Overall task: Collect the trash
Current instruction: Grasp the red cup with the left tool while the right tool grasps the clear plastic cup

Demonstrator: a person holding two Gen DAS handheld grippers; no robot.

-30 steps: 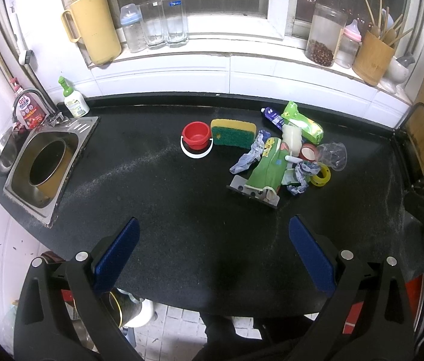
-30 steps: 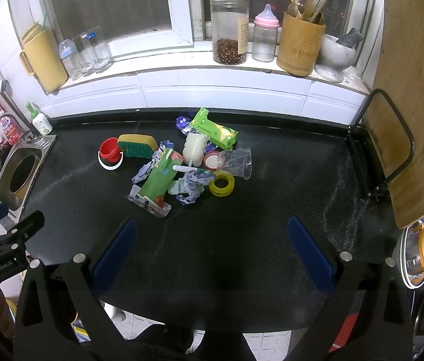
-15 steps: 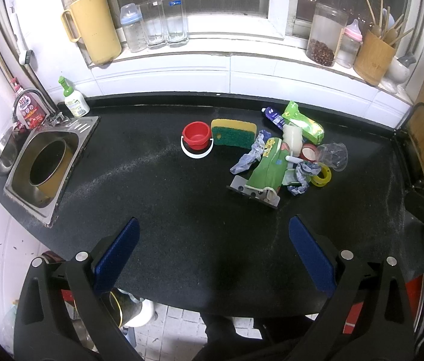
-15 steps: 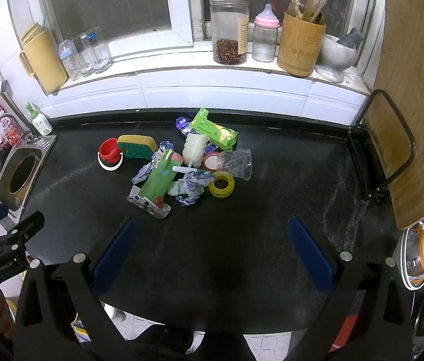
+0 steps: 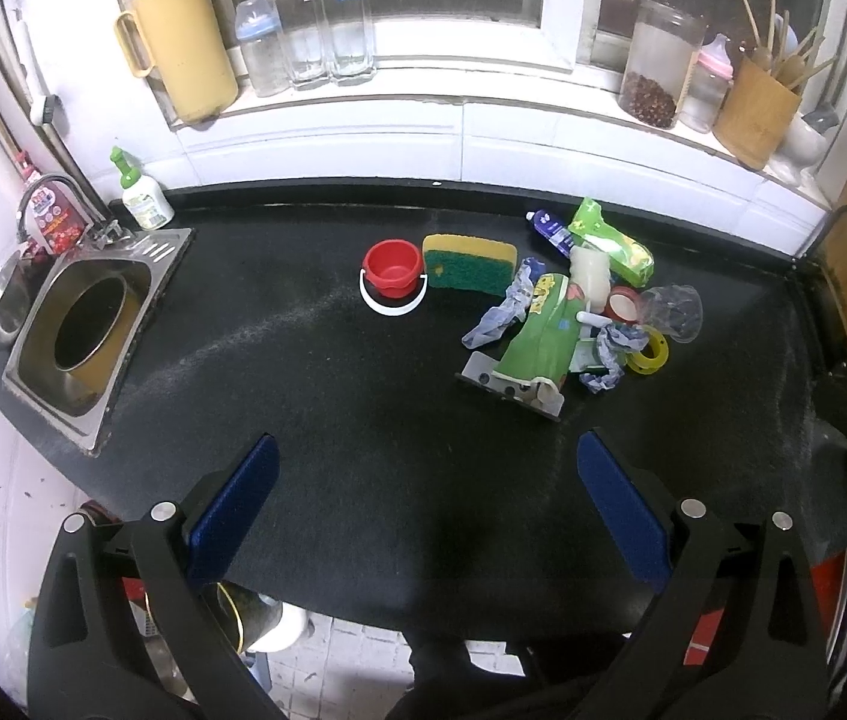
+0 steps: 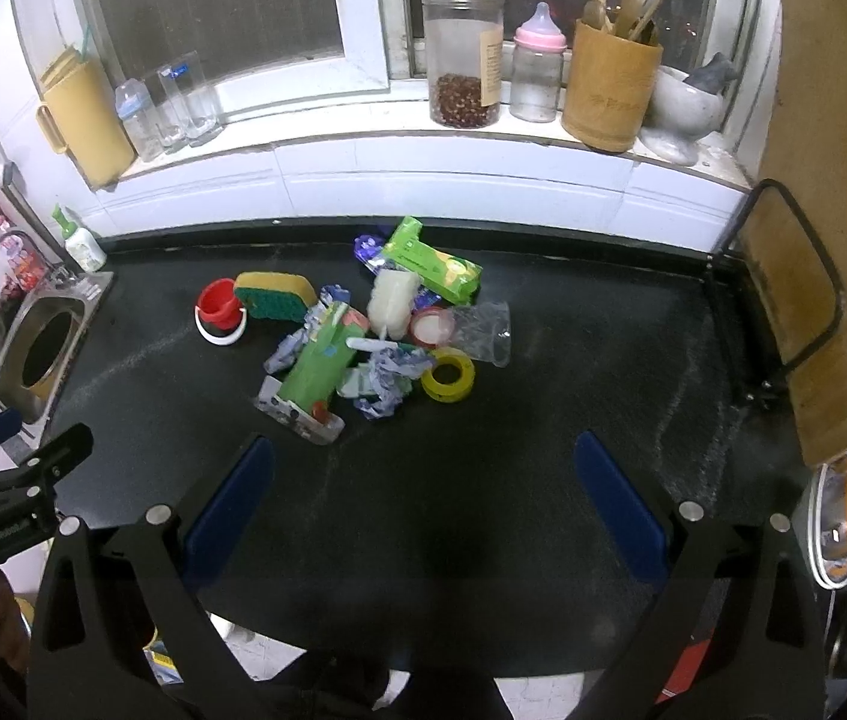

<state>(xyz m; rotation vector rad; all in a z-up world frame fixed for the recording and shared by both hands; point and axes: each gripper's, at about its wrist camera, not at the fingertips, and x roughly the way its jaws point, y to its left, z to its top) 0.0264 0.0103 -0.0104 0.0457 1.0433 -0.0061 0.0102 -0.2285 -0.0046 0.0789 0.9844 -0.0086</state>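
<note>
Black stone makes up the table [image 5: 315, 396], and both pairs of tongs hang over its near edge with nothing between their blue pads. The left tongs [image 5: 423, 498] are spread wide; the heap of trash [image 5: 567, 324] lies ahead of them and off to their right, well apart from the pads. The right tongs [image 6: 420, 495] are spread just as wide, and from them the same heap [image 6: 375, 336] lies ahead and a little to the left. In the heap are a green packet [image 6: 318, 369], a yellow tape roll [image 6: 448, 375], a crumpled clear cup [image 6: 483, 333] and a green wipes pack [image 6: 432, 267]. A red bucket [image 5: 392, 267] and a sponge [image 5: 468, 262] sit just beside the heap on its left. A sink [image 5: 84, 324] lies far left of the left tongs.
</note>
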